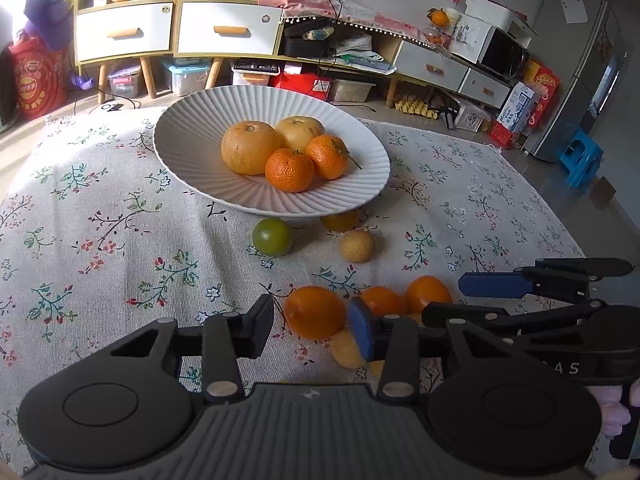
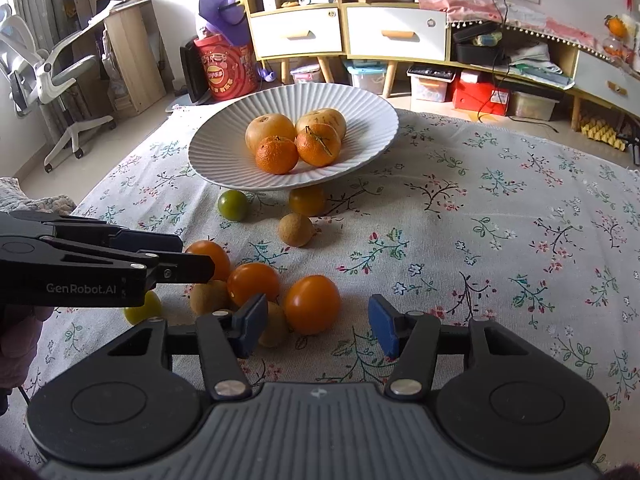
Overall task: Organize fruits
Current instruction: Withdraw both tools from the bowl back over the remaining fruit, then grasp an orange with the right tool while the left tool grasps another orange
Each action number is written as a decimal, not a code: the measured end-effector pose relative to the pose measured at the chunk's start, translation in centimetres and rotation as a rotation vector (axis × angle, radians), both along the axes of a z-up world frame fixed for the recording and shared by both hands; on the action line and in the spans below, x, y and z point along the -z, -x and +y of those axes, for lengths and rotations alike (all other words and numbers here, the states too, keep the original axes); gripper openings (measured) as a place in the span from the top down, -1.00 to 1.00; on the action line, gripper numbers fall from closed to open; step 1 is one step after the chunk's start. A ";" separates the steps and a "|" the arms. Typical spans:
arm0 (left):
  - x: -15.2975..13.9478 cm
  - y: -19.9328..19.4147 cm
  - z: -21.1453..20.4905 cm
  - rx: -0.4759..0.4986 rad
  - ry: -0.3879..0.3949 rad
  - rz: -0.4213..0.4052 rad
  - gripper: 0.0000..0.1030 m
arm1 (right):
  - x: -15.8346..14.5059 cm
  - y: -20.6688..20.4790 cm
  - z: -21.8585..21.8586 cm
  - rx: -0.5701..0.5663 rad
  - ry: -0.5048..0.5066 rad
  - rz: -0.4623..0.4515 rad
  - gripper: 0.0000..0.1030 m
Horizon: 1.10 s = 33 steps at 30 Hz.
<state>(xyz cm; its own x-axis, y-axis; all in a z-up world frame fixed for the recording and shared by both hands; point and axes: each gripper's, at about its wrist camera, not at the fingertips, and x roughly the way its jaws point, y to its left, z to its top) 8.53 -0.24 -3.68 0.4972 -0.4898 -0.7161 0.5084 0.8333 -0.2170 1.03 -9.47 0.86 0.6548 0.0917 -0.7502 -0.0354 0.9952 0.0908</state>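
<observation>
A white ribbed plate [image 1: 192, 148] [image 2: 224, 148] on the floral cloth holds two pale round fruits and two tangerines [image 1: 289, 171] [image 2: 277, 155]. Loose on the cloth lie a green fruit [image 1: 271, 237] [image 2: 233, 205], a tan longan [image 1: 356, 245] [image 2: 295, 230], a yellow fruit by the plate [image 2: 306, 200], and a cluster of small orange fruits and longans. My left gripper [image 1: 312, 330] is open, with an orange fruit [image 1: 314, 312] between its fingers. My right gripper [image 2: 318, 326] is open around another orange fruit [image 2: 313, 304].
The floral cloth [image 1: 100, 220] covers the table. Behind it stand yellow-framed drawer cabinets [image 1: 172, 28], storage boxes on the floor, a fridge [image 1: 576, 80] and a blue stool [image 1: 580, 158]. A white office chair [image 2: 48, 72] stands at the left.
</observation>
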 end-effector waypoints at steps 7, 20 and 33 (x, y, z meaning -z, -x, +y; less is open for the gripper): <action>0.1 -0.4 -0.6 0.001 -0.014 0.021 0.57 | 0.2 -0.8 -1.2 0.039 -0.097 0.045 0.26; 0.3 -0.4 -1.1 0.004 -0.030 0.033 0.57 | 0.5 -1.4 -0.8 0.050 -0.101 0.064 0.36; 0.5 -0.4 -1.4 -0.001 -0.037 0.035 0.57 | 0.6 -1.7 -0.6 0.044 -0.084 0.067 0.42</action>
